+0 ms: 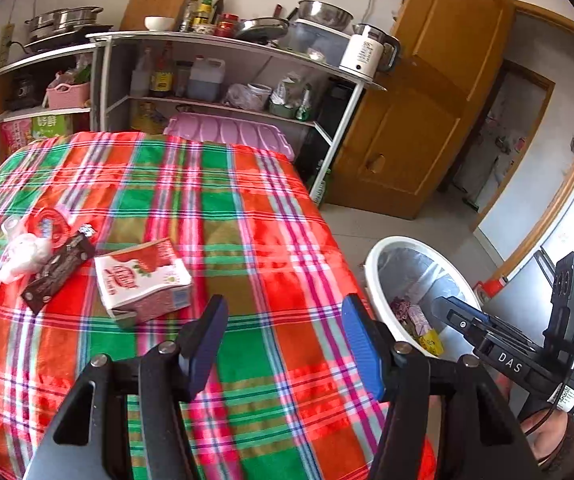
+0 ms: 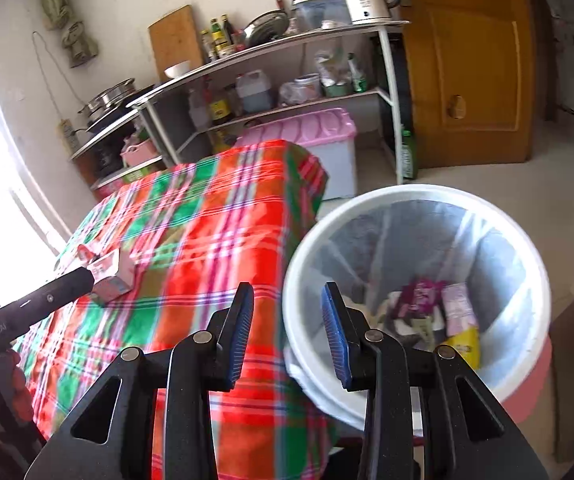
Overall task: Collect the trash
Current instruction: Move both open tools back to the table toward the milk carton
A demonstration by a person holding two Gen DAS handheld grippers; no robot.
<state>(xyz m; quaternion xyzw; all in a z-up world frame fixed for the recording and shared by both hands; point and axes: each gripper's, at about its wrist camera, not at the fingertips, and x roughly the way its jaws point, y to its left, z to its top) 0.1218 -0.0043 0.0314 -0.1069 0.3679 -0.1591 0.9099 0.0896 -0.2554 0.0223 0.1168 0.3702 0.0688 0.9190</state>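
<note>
Jaws on both sides stand spread w/ nothing between them: left gripper (image 1: 285,340) hangs over the table's plaid cloth (image 1: 215,208), right gripper (image 2: 287,332) sits at the table edge, straddling the near rim of the bin (image 2: 367,208). Key relation: the pink carton (image 1: 143,284) lies ahead and to the left of the left jaws, near but not touching, on its side; its long axis looks to run diagonally, near-left to far-right, so the jaws would prob. need a turn to close across the short width. In the right wrist view the left gripper's finger overlaps the carton (image 2: 111,276), but that's line of sight; the left view shows a gap. Left hand is clearly nearer; the right is well apart from it, across the table. Beyond the carton, further left, a dark wrapper (image 1: 57,270) lies just beside it, corner abt touching, then a white crumpled bit (image 1: 23,256) and a red-and-clear plastic piece (image 1: 49,226), all clustered near the table's left edge. Room: open cloth btw jaws and carton, nothing in the way; approach from the right side of the carton is free, left side is crowded by the wrapper. Bin stands on the floor just off the table's right edge, lined, already holding some packets, mouth unobstructed. My guess: carton is next, left hand takes it, then a sweep rightward over the table edge to the bin; cloth is soft, so pressing down may bunch it.
</note>
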